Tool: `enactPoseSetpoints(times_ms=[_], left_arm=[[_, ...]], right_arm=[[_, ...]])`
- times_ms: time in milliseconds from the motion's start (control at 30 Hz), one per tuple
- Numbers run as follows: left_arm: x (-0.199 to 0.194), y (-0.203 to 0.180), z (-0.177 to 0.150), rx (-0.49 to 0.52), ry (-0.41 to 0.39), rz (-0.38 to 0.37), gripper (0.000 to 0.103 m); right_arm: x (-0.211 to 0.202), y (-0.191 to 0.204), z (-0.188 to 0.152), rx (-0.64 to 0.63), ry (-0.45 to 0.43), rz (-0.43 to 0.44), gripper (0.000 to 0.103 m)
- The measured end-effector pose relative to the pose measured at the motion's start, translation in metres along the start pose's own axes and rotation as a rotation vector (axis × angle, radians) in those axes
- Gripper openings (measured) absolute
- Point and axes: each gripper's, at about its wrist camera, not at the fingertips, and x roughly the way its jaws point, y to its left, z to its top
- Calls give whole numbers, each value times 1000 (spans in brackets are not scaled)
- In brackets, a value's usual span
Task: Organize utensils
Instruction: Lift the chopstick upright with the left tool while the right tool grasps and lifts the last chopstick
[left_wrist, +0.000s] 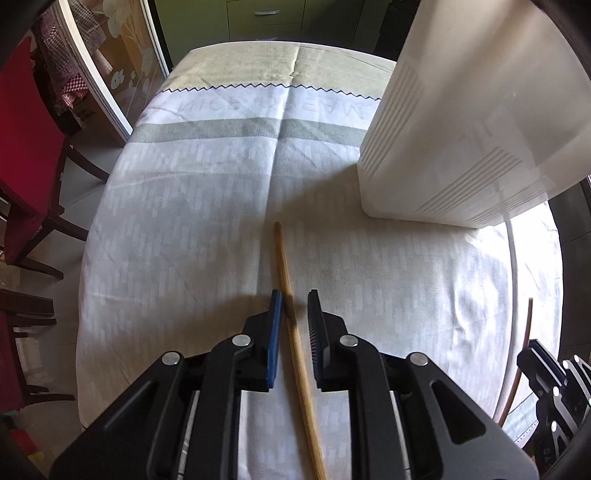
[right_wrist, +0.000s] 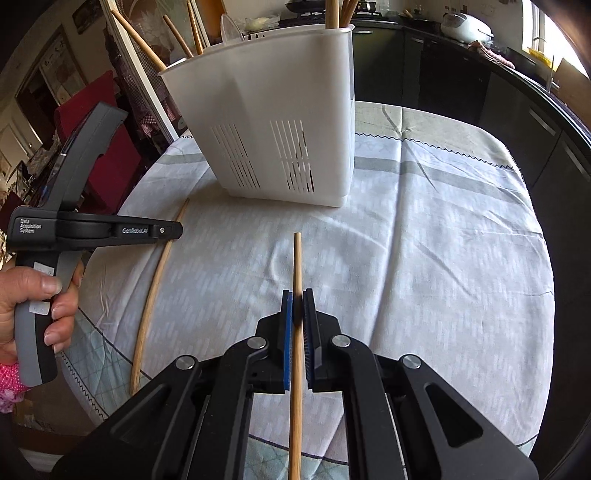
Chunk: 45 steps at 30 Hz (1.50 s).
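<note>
My right gripper (right_wrist: 297, 314) is clamped on a chopstick (right_wrist: 296, 369), the stick running straight between the pads and poking out ahead toward the holder (right_wrist: 280, 122). It looks lifted clear of the cloth (right_wrist: 424, 266), though I can't be sure from this angle.

My left gripper (left_wrist: 295, 317) is parted a little, with a second chopstick (left_wrist: 291, 314) lying between the jaws on the cloth. The stick sits close against the left pad, but there is a clear gap to the right pad, so I read it as not gripped. In the right wrist view the same stick (right_wrist: 155, 291) lies flat beside the left tool, which a hand (right_wrist: 33, 314) holds by the handle.

As for progress: the white holder stands upright near the middle of the table, and several sticks already rise from its compartments (plus what looks like a pale spoon, too dim to call). So part of the sorting seems done. What I can see left is these two chopsticks, one in my right grip and one on the cloth under my left. I spot no other loose utensils on the table in either view, though the holder hides some of the cloth behind it.
</note>
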Motion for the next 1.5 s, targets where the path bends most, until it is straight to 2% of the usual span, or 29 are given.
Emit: enactPoseSetpoints(times_ms=[233, 300, 433, 533, 667, 833, 1000, 1300, 1500], left_arm=[[4, -6, 8, 3, 5, 51, 14], [3, -10, 7, 12, 4, 59, 6], [-2, -17, 4, 11, -7, 54, 5], [-21, -16, 1, 22, -77, 40, 5], [-65, -16, -11, 36, -198, -10, 5], [-122, -14, -42, 63, -354, -68, 5], [-163, -16, -80, 103, -486, -103, 5], [-201, -15, -131, 184, -639, -137, 5], [-210, -18, -154, 207, -678, -161, 5]], right_arm=[[-15, -8, -9, 13, -23, 22, 6], [-18, -10, -9, 18, -33, 25, 6], [-28, -12, -9, 29, -53, 32, 6], [-38, -15, -9, 43, -80, 46, 6], [-57, -21, -6, 75, -144, 66, 6], [-90, -25, -7, 99, -265, 62, 6], [-129, -18, -18, 87, -409, 19, 6], [-173, 11, -60, -12, -536, -47, 6], [-191, 22, -83, -40, -559, -67, 6]])
